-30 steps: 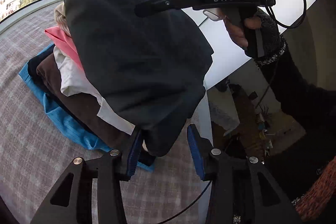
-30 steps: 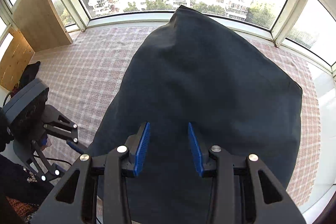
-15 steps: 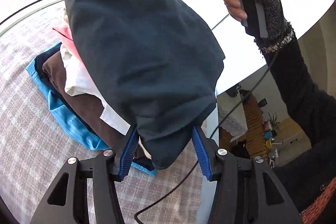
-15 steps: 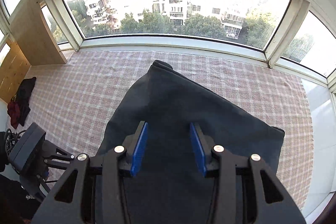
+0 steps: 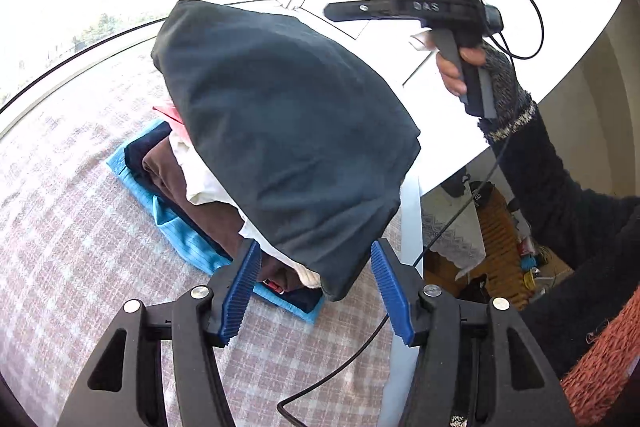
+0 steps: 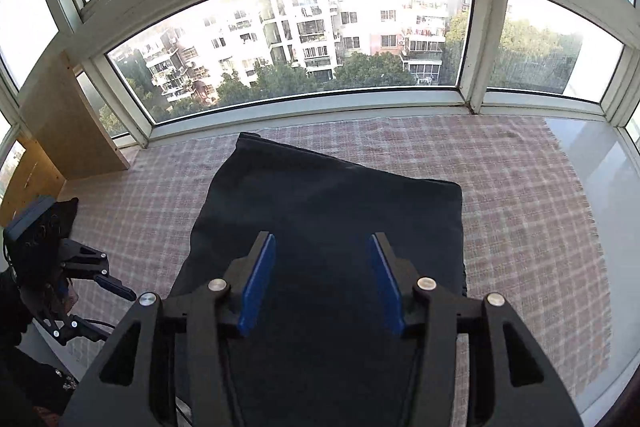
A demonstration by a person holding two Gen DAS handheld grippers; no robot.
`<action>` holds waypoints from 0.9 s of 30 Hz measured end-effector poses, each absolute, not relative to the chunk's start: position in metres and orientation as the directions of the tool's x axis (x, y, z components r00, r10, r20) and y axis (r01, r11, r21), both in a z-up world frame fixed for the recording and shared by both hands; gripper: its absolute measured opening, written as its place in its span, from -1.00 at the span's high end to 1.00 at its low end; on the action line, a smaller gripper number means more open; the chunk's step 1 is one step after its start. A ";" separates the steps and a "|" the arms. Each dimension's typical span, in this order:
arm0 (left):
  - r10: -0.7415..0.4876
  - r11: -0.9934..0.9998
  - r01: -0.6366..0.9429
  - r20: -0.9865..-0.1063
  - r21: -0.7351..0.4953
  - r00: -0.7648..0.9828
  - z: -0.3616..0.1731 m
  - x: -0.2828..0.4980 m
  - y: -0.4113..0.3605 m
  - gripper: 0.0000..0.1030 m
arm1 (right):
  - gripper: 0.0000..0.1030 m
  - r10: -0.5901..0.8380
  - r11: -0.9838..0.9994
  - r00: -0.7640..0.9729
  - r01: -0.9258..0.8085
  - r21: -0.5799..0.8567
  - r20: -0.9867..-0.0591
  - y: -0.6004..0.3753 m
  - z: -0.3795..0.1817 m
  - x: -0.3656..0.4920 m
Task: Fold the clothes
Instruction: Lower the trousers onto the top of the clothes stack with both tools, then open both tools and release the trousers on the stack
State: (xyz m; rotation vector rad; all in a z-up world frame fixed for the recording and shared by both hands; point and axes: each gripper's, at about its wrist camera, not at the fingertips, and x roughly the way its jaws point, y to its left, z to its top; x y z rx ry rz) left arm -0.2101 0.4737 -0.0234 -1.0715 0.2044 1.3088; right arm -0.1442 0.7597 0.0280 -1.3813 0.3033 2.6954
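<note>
**Dark garment atop stack, both tongs apart and clear**

Folded dark garment (image 5: 288,147) lying on top of stack of folded clothes (image 5: 180,187), on checked cloth (image 5: 60,247). Directly ahead of left gripper (image 5: 316,291), near corner of garment hanging just between and above blue pads (image 5: 240,291); contact not apparent. Jaws wide apart, clamped on nothing. Right gripper (image 6: 320,283) also spread, nothing between pads; seen in left view raised well above and off to the right, held in a hand (image 5: 460,67). In right wrist view, garment straight below and ahead, long axis running away from tongs toward window (image 6: 300,39), far edge roughly square.

Left gripper judged nearer to garment; right lifted clear.

Look: dark navy or charcoal, soft matte knit, folded to rough rectangle, slightly domed over the pile, near corner drooping past the layers beneath. Below: white, brown, navy, pink, light blue layers, edges stepped out on the left side. Placement judged done or nearly so; likely only tidying of overhanging corner left.
</note>
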 end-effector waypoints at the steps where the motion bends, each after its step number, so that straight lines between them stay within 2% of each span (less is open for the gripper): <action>1: 0.678 -0.139 -0.832 -0.664 -0.537 0.315 -0.029 -0.212 0.477 -0.11 | 0.06 0.023 -0.974 -0.567 -0.197 0.109 -0.823 0.759 0.020 -0.132; 4: 0.643 -0.166 -0.746 -0.644 -0.645 0.415 -0.061 -0.201 0.496 -0.13 | 0.06 0.109 -0.968 -0.510 -0.250 0.026 -0.854 0.758 -0.002 -0.102; 9: 0.599 -0.083 -0.731 -0.620 -0.677 0.506 -0.084 -0.152 0.530 -0.08 | 0.06 0.154 -0.968 -0.460 -0.246 -0.042 -0.874 0.772 -0.030 -0.091; 12: 0.556 -0.034 -0.822 -0.694 -0.569 0.458 -0.080 -0.116 0.537 -0.07 | 0.05 0.130 -0.972 -0.416 -0.233 -0.033 -0.900 0.786 -0.046 -0.100; 15: 0.531 -0.052 -0.854 -0.738 -0.518 0.415 -0.064 -0.117 0.521 0.01 | 0.05 0.081 -0.968 -0.474 -0.245 0.043 -0.877 0.801 -0.015 -0.089; 18: 0.564 -0.116 -0.898 -0.772 -0.424 0.292 -0.018 -0.145 0.499 0.01 | 0.05 0.076 -0.967 -0.562 -0.242 0.076 -0.824 0.810 0.022 -0.081; 20: 0.604 -0.151 -0.933 -0.777 -0.327 0.175 0.023 -0.167 0.506 -0.06 | 0.05 0.061 -0.962 -0.578 -0.252 0.107 -0.814 0.818 0.032 -0.092; 22: 0.631 -0.202 -0.953 -0.775 -0.225 0.049 0.060 -0.190 0.521 -0.30 | 0.05 0.086 -0.960 -0.560 -0.268 0.082 -0.824 0.822 0.032 -0.114; 24: 0.627 -0.240 -0.958 -0.778 -0.158 -0.029 0.075 -0.210 0.554 -0.37 | 0.05 0.067 -0.961 -0.543 -0.260 0.092 -0.837 0.826 0.029 -0.138; 27: 0.605 -0.287 -0.952 -0.790 -0.107 -0.094 0.064 -0.242 0.616 -0.36 | 0.05 0.076 -0.965 -0.510 -0.252 0.064 -0.857 0.826 0.017 -0.172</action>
